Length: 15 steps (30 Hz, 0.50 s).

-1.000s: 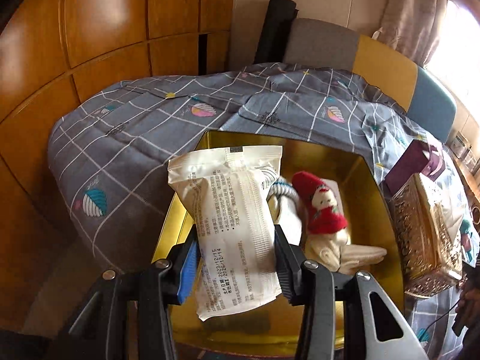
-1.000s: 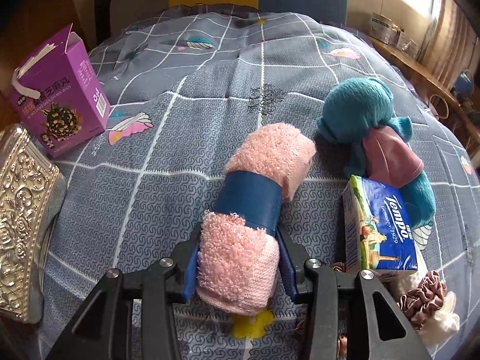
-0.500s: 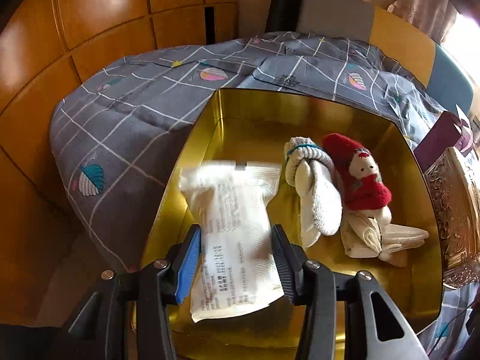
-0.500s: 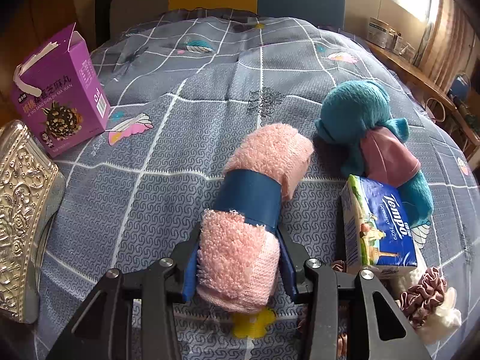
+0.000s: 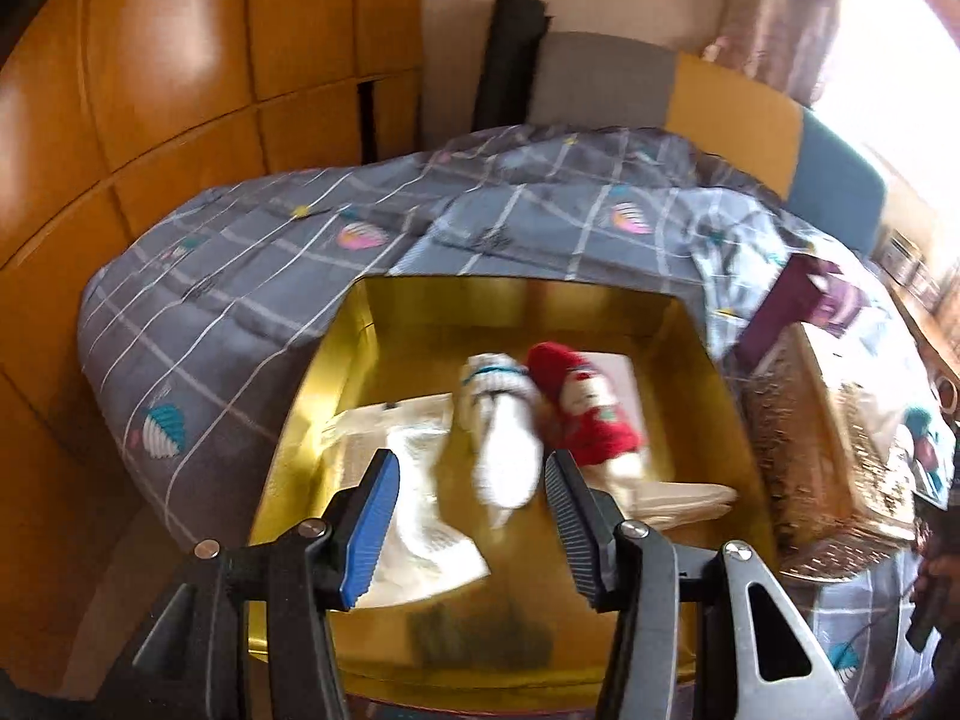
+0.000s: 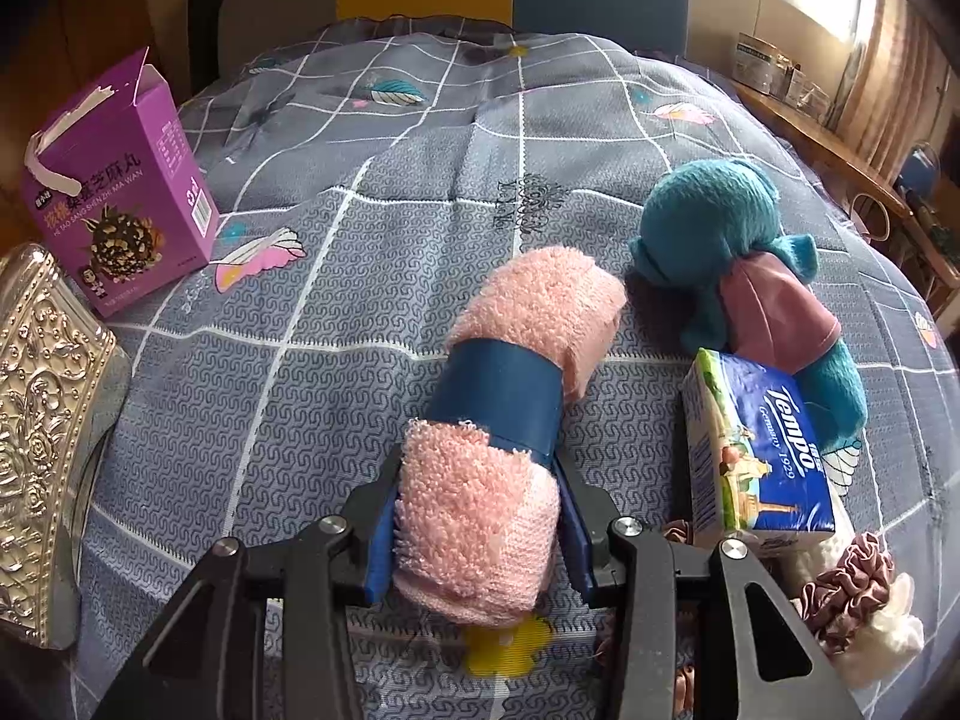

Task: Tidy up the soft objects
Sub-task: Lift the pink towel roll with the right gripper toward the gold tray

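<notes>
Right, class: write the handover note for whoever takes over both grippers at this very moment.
Left gripper: open, empty, above the gold box.
Right gripper: shut on the pink rolled towel, low over the bedspread.
Done: white packet, rolled white sock and red-and-white plush lie in the gold box.
Left: bring the pink rolled towel over; then the teal plush, Tempo tissue pack and scrunchies, all on the bedspread.

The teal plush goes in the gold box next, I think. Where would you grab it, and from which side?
Grip the teal plush by its round head, coming from above: the head lies clear, while the Tempo pack leans across its lower body.
</notes>
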Each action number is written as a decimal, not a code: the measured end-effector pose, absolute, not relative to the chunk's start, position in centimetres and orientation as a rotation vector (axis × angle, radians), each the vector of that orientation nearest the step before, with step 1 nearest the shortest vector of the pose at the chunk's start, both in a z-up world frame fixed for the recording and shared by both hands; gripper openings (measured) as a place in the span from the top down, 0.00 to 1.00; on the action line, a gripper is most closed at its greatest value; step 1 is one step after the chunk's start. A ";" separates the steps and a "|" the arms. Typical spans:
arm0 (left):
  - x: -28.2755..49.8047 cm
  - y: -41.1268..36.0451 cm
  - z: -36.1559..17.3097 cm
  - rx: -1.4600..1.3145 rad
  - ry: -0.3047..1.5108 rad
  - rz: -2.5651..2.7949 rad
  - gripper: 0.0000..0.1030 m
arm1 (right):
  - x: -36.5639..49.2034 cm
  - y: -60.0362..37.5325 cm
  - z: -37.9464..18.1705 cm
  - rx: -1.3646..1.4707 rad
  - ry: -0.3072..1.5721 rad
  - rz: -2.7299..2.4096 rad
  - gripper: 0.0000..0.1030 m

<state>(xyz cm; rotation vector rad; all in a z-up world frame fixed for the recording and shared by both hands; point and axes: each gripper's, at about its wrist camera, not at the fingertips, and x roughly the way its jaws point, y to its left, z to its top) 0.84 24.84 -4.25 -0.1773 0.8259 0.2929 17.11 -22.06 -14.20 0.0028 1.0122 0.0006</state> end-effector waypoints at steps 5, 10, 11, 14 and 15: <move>1.0 22.4 -3.4 -0.128 0.814 0.239 0.50 | 17.2 -22.0 -14.2 0.004 1.013 -0.004 0.55; 1.2 20.6 -3.1 -0.101 0.815 0.199 0.50 | 17.1 -22.0 -14.1 0.011 1.010 -0.012 0.55; 1.2 20.3 -3.1 -0.095 0.816 0.193 0.50 | 17.2 -21.9 -14.1 0.013 1.010 -0.014 0.54; 1.1 19.4 -3.0 -0.075 0.818 0.176 0.50 | 17.2 -21.9 -14.0 0.040 1.022 -0.001 0.42; 1.0 19.1 -3.0 -0.070 0.819 0.172 0.50 | 17.3 -21.9 -14.0 0.055 1.035 0.013 0.31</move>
